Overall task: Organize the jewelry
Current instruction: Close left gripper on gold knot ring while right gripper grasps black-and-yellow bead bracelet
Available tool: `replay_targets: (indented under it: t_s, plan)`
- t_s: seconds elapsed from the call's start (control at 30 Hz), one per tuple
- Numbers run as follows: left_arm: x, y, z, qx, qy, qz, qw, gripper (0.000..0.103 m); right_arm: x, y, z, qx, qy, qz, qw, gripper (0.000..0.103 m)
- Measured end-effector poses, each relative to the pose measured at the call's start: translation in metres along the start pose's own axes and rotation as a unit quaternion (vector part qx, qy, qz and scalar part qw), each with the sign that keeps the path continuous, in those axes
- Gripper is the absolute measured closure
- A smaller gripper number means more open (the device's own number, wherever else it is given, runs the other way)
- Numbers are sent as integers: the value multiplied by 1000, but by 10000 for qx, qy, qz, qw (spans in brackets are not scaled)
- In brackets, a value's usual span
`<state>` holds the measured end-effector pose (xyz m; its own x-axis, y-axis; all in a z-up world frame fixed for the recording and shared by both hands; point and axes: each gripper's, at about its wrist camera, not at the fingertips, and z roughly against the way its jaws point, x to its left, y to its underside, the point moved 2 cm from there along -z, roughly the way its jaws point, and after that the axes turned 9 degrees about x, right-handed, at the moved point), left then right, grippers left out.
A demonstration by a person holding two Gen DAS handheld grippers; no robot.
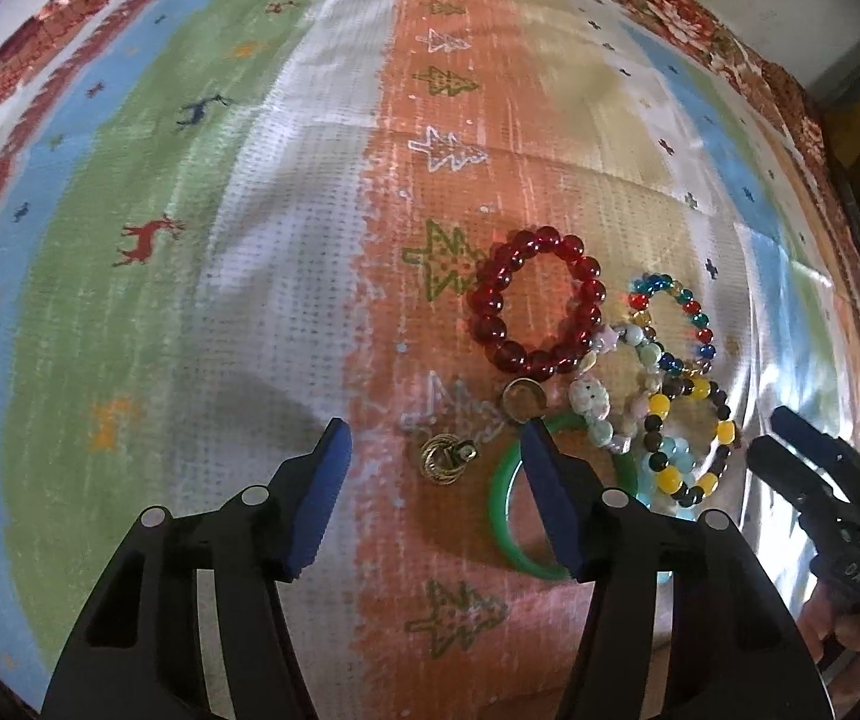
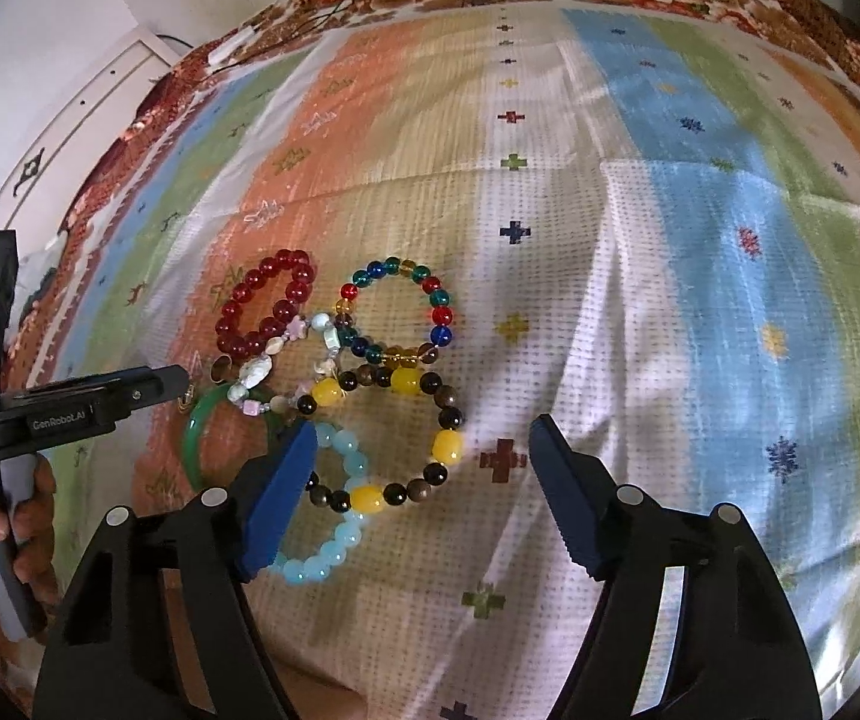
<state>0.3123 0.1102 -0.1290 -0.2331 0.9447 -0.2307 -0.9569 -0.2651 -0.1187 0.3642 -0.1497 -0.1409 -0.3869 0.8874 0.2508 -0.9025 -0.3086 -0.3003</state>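
In the left wrist view, the left gripper (image 1: 433, 456) stands wide open at lower centre with nothing between its blue pads. A small gold-coloured knotted earring (image 1: 445, 461) lies on the cloth in the gap between the fingers, untouched. The right-hand pad overlaps a plain green bangle (image 1: 499, 501) just right of centre; whether it touches it is hard to judge. A small brass ring (image 1: 524, 401) sits just above the bangle, and a bracelet of large dark red glass beads (image 1: 537, 300) lies above that.

In the right wrist view, the right gripper (image 2: 424, 468) is likewise spread wide and holds nothing. Its left-hand pad covers part of a pale blue bead bracelet (image 2: 334, 534) at lower centre. A bracelet of yellow and dark brown beads (image 2: 415, 432) overlaps it, reaching into the gap. Above lie a multicoloured glass bead bracelet (image 2: 439, 300) and a string of pale shell and stone charms (image 2: 256, 372). Everything rests on a striped woven cloth (image 2: 700, 240) with cross and tree motifs.
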Motion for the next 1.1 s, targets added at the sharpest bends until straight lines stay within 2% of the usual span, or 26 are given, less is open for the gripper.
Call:
replay_targets:
  t_s: [0.2,0.33,0.53,0.7,0.8,0.93,1.0,1.1]
  plan:
    - [0,-1,-5,35,-63,1,10000,45,-5,-5,-15,234,72,-111,9996,51]
    - [0,-1,-7,58,-291,-82,9995,58,-5,-4,-26,403,156,-127,9990,52]
    - [-7,-2,-10,52,-515,-341,9981,58,-4,-8,-30,409,186,-163,9989,53]
    - [-21,-3,-18,128,-959,-705,9928,61,-7,-10,-31,477,278,-205,9983,62]
    - [-20,-3,-19,144,-983,-721,9924,63,-11,-11,-33,511,256,-264,9980,65]
    - [-23,-1,-20,289,-959,-790,9918,77,-13,-14,-34,600,217,-361,9973,67]
    - [-28,0,-20,345,-950,-839,9913,81,-15,-15,-35,655,344,-378,9965,77]
    - [-30,4,-21,353,-939,-875,9911,81,-16,-15,-36,718,326,-389,9961,81]
